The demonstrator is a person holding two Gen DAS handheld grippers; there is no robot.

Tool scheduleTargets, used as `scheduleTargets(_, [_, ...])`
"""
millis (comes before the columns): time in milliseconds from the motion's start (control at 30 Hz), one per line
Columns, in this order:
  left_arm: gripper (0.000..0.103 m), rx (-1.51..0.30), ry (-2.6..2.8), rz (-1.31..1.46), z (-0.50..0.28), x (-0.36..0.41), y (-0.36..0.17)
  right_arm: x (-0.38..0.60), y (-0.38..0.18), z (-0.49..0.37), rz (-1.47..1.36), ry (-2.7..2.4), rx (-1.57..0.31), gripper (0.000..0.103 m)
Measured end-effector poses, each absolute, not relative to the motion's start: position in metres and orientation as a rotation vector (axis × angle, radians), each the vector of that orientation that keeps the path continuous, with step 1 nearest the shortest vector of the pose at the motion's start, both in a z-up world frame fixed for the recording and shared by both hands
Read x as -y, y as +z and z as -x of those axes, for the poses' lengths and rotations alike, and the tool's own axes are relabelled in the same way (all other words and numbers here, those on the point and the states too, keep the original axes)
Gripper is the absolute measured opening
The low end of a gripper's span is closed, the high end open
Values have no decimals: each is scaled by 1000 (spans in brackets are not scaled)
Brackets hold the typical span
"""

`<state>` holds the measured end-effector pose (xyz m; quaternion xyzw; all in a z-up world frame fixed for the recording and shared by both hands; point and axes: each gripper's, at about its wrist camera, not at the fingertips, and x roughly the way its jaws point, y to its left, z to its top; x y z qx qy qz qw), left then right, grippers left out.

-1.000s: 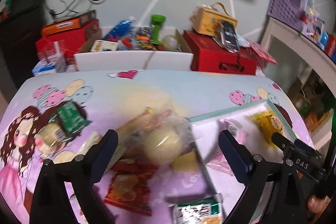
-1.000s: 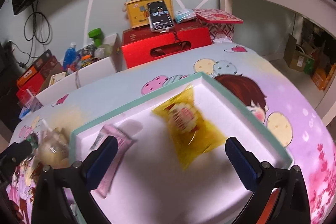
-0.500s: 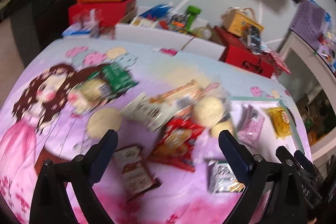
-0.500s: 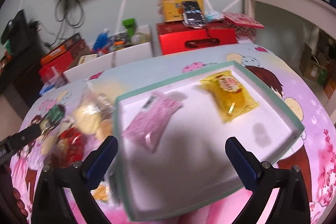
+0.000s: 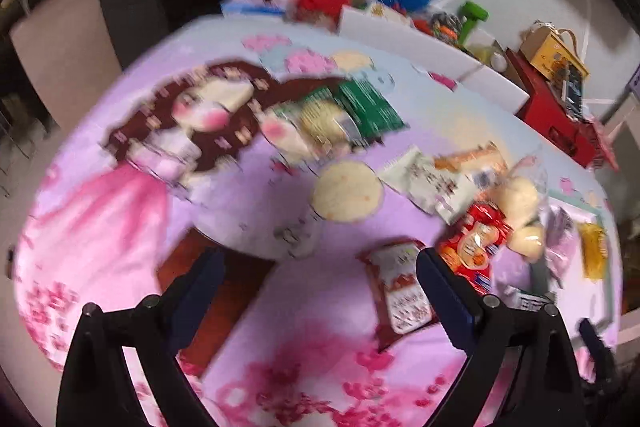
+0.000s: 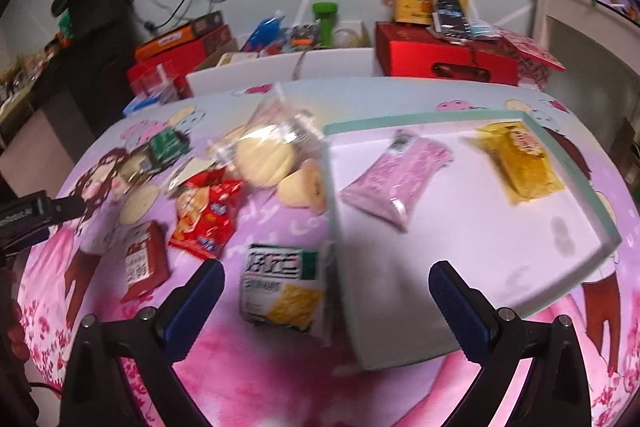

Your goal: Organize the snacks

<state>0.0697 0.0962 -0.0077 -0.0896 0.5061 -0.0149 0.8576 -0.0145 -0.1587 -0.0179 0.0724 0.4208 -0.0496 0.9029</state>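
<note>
Pink cartoon tablecloth (image 6: 400,395) strewn with snack packets left of white tray (image 6: 472,251). Pink packet (image 6: 394,183) and yellow packet (image 6: 516,161) laid inside tray. Left gripper (image 5: 320,263) and right gripper (image 6: 326,277) both spread wide, nothing held.

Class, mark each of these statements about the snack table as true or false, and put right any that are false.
1. The pink packet lies inside the white tray. True.
2. The yellow packet lies on the tablecloth outside the tray. False: it lies in the tray, beside the pink packet.
3. The right gripper is shut on a snack. False: its jaws stand wide apart and hold nothing.
4. The red snack bag lies on the tablecloth, outside the tray. True.
5. The left gripper is open and empty. True.
6. The tray holds five packets. False: only two show in it.
</note>
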Motion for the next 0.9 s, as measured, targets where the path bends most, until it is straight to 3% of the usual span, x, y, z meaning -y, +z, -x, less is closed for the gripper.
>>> scheduleTargets(467, [95, -1216, -183, 156, -89, -43, -44, 131, -37, 0, -105, -31, -956, 89])
scheduleTargets(600, [82, -1240, -206, 137, -92, -33, -50, 129, -38, -3, -94, -36, -958, 89])
scheduleTargets(900, [73, -1263, -199, 125, -99, -30, -58, 120, -45, -8, -110, 16, -986, 77])
